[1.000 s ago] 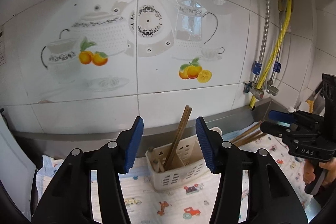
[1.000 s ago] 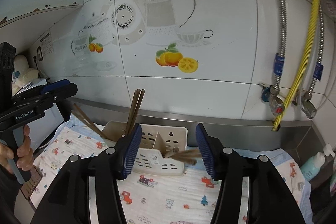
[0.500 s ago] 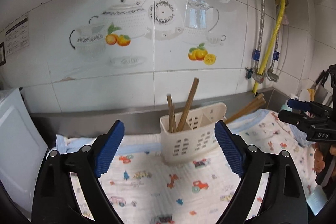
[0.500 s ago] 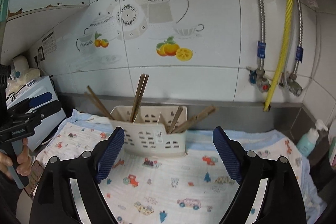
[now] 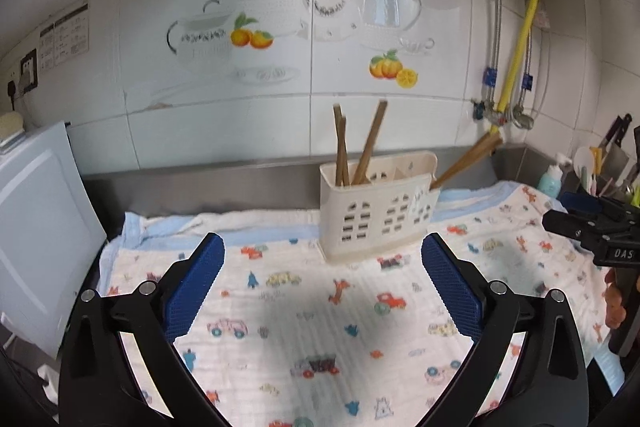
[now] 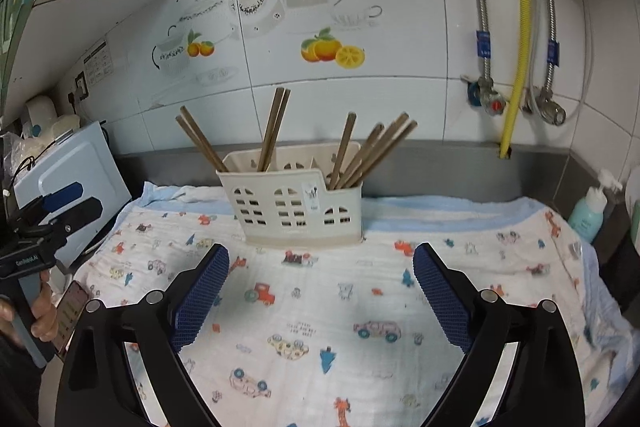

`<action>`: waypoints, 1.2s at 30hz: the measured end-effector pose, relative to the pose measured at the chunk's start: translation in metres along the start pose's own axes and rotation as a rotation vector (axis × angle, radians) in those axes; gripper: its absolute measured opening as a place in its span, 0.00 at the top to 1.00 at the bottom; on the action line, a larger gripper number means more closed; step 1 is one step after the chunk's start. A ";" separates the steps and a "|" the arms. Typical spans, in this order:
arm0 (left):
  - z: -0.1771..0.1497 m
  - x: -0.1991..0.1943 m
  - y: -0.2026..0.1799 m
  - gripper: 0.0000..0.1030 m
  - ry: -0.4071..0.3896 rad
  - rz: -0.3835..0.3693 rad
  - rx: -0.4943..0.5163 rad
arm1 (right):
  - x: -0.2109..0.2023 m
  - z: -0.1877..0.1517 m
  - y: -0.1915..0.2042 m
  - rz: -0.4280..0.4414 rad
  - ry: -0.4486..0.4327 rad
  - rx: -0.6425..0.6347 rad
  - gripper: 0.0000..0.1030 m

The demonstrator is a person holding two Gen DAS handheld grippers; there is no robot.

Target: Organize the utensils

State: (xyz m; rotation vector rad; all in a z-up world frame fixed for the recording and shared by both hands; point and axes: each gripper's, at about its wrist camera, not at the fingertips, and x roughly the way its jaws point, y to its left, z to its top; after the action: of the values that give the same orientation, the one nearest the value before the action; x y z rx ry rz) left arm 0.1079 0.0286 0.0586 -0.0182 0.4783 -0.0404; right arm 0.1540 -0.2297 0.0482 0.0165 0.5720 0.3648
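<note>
- Left wrist view: both grippers have drawn back from the cream perforated plastic utensil caddy (image 5: pixel 378 207); left gripper (image 5: pixel 320 285), jaws just opened wide, empty.
- Right wrist view: right gripper (image 6: pixel 320 287), jaws likewise spread, empty; brown wooden chopsticks (image 6: pixel 370 151) stand in the caddy's end compartments on the printed cotton cloth (image 6: pixel 360 327). Advice: withdraw clear of the leaning sticks.

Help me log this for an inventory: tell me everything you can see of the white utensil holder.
The utensil holder is a cream-white plastic caddy with arched and square slots cut in its front wall, inner dividers and a small sticker. It stands upright on the printed cloth near the steel backsplash. Brown chopsticks lean out of its left and right compartments. Neither gripper touches it.
</note>
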 end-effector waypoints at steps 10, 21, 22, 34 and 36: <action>-0.025 -0.011 -0.005 0.05 0.025 -0.040 -0.012 | -0.013 -0.031 0.011 -0.027 0.018 -0.007 0.11; -0.049 -0.019 0.001 0.05 0.066 -0.029 -0.074 | -0.029 -0.057 0.029 -0.092 -0.001 -0.035 0.09; -0.052 -0.019 0.001 0.05 0.071 -0.024 -0.077 | -0.031 -0.059 0.031 -0.099 -0.004 -0.035 0.09; -0.067 -0.025 0.003 0.05 0.097 -0.019 -0.076 | -0.043 -0.072 0.035 -0.103 -0.003 -0.011 0.09; -0.069 -0.026 0.003 0.05 0.102 -0.009 -0.069 | -0.043 -0.073 0.035 -0.099 0.002 -0.010 0.09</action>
State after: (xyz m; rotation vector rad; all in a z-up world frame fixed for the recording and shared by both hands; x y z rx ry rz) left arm 0.0533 0.0317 0.0091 -0.0863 0.5817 -0.0338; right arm 0.0701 -0.2178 0.0132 -0.0216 0.5711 0.2714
